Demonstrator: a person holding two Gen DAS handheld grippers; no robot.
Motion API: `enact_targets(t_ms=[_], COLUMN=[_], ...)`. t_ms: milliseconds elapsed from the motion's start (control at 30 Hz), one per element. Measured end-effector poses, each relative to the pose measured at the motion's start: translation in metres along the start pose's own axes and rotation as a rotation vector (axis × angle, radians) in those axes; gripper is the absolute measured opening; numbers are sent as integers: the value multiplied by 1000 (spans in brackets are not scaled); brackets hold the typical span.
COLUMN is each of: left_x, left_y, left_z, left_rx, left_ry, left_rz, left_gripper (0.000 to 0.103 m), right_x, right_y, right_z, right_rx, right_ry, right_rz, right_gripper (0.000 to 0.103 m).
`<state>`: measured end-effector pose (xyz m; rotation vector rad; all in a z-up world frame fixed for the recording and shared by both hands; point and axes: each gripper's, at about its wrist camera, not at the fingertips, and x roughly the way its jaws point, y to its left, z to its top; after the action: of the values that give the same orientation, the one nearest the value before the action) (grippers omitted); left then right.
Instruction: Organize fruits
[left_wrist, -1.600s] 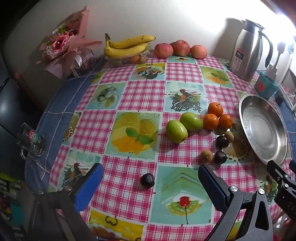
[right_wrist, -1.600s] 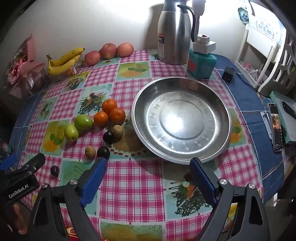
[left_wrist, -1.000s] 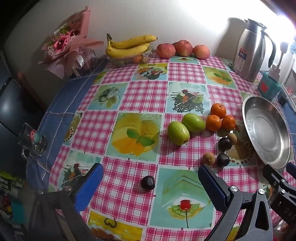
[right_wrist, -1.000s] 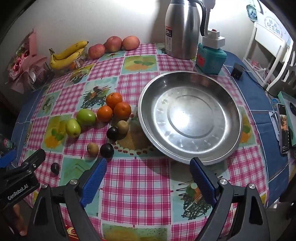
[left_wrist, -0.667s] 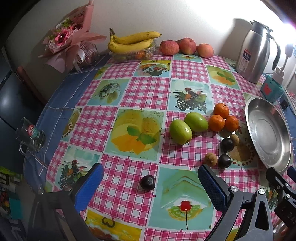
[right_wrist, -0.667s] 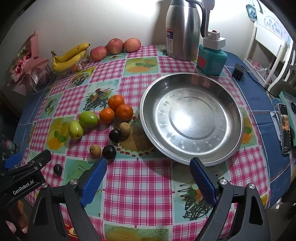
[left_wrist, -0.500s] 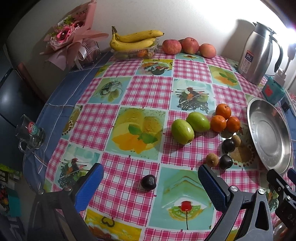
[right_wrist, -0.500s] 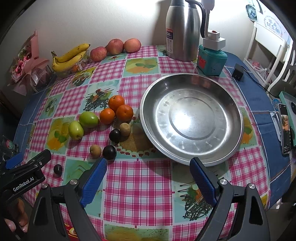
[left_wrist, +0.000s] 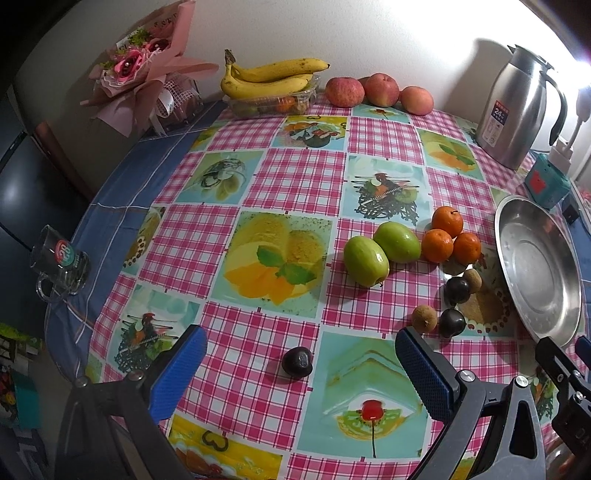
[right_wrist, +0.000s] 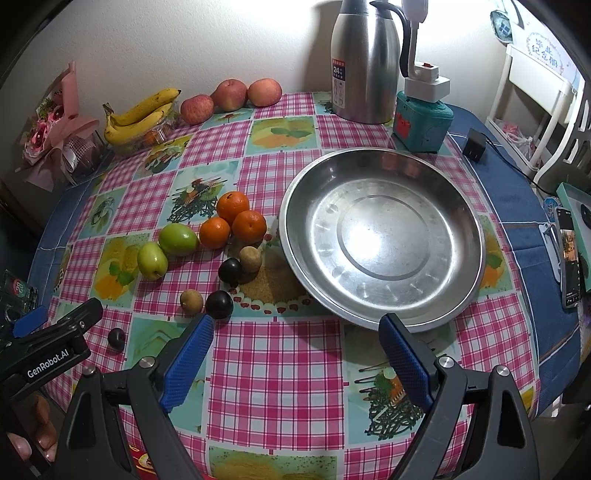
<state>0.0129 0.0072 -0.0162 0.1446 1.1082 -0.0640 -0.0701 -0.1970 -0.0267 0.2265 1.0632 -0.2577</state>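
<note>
A steel dish (right_wrist: 384, 236) lies empty at the table's right; in the left wrist view the steel dish (left_wrist: 535, 266) sits at the right edge. Left of it lie three oranges (right_wrist: 232, 221), two green apples (left_wrist: 380, 251), two brown fruits and two dark plums (right_wrist: 225, 288). One dark plum (left_wrist: 297, 362) lies apart, between the blue pads of my left gripper (left_wrist: 297, 363), which is open and hovers above it. My right gripper (right_wrist: 295, 350) is open too, empty, over the cloth in front of the dish.
Bananas (left_wrist: 273, 75) on a clear box and three red apples (left_wrist: 376, 92) stand along the far wall, beside a flower bouquet (left_wrist: 144, 74). A steel jug (right_wrist: 364, 62) and a teal box (right_wrist: 421, 118) stand behind the dish. A glass mug (left_wrist: 59, 262) sits at the left edge.
Both cameras have drifted slightly, so the scene sits a little lower and closer in view. No fruit has moved and both grippers stay open.
</note>
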Motion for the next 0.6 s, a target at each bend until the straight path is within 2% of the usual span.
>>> enact_targets(t_ms=[600], left_x=[2], left_y=[-2], left_z=[-2], left_rx=[0], left_ry=[5], left_rz=[-4], left_gripper=[103], right_x=[0], right_y=[1], right_z=[0], right_rx=[-2], right_ry=[-2], right_rz=[0], right_gripper=[91])
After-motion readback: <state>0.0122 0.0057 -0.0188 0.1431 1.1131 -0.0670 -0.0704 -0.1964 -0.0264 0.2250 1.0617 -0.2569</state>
